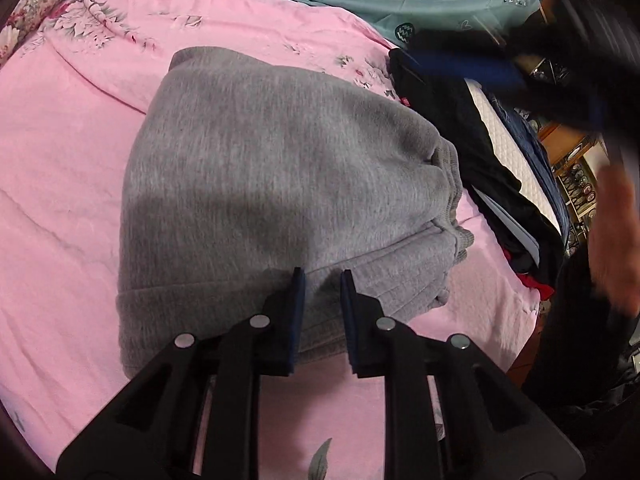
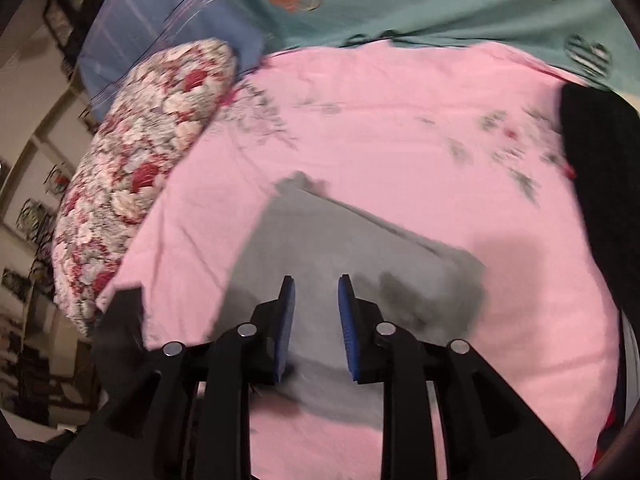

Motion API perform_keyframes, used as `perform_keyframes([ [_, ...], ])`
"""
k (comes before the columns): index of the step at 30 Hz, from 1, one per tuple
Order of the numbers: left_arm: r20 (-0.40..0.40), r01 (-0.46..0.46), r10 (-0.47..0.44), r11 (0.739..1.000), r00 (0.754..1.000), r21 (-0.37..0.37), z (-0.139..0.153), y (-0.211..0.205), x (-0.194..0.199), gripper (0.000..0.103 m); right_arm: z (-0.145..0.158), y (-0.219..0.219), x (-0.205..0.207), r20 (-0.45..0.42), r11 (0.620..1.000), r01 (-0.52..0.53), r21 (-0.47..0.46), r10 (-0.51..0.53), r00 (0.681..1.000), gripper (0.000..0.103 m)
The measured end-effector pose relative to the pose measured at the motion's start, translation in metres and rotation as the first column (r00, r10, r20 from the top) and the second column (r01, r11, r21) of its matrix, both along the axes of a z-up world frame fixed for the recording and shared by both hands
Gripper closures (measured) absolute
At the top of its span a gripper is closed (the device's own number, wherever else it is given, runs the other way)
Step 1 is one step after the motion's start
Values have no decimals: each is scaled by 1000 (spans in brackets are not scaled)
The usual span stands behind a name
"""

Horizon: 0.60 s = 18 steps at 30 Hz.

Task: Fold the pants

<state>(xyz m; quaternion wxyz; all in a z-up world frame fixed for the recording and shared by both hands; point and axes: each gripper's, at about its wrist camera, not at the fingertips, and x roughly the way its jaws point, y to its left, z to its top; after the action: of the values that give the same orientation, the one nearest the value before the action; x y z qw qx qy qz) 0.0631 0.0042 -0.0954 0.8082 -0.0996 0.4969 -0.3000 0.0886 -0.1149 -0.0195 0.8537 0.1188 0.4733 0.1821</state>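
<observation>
Grey sweatpants (image 1: 272,192) lie folded into a compact stack on the pink floral bedspread (image 1: 60,200). Their ribbed waistband or cuffs show at the right edge. My left gripper (image 1: 322,276) is open, its fingers hovering at the near edge of the stack with nothing between them. In the right wrist view the same grey pants (image 2: 340,248) appear blurred. My right gripper (image 2: 316,280) is open above them and holds nothing. The right gripper also shows as a dark blur with a blue pad in the left wrist view (image 1: 520,68).
A pile of dark clothes (image 1: 472,152) lies at the bed's right edge. A red and white floral pillow (image 2: 140,152) sits at the left. A teal sheet with heart prints (image 2: 400,0) covers the far side. A blurred hand (image 1: 612,232) is at the right.
</observation>
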Motion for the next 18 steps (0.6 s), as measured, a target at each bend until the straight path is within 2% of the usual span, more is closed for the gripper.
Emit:
perform_keyframes([
  [2, -1, 1, -1, 1000, 1000, 5, 0, 0, 0, 84, -4, 28, 44, -67, 998, -67, 16, 68, 995, 79],
  [3, -3, 0, 1, 1000, 1000, 5, 1, 0, 0, 84, -10, 44, 67, -112, 997, -83, -10, 81, 990, 79],
  [7, 1, 5, -5, 1000, 1000, 1, 1, -1, -1, 84, -42, 85, 124, -228, 991, -116, -72, 97, 969, 79],
  [9, 7, 11, -11, 1000, 1000, 1, 0, -1, 0, 84, -64, 95, 144, -256, 983, -92, -158, 49, 966, 80],
  [11, 15, 12, -12, 1000, 1000, 6, -1, 0, 1, 84, -86, 99, 155, -263, 968, -67, -242, 1, 965, 80],
  [13, 3, 16, -16, 1000, 1000, 12, -3, -1, 4, 84, -111, 98, 162, -291, 971, -62, -230, -8, 957, 77],
  [17, 28, 23, -23, 1000, 999, 13, 3, 0, 0, 84, -98, 91, 156, -263, 978, -72, -198, 18, 965, 74],
  [18, 32, 20, -21, 1000, 999, 15, 6, 2, -2, 84, -88, 85, 151, -255, 982, -64, -179, 16, 967, 69],
])
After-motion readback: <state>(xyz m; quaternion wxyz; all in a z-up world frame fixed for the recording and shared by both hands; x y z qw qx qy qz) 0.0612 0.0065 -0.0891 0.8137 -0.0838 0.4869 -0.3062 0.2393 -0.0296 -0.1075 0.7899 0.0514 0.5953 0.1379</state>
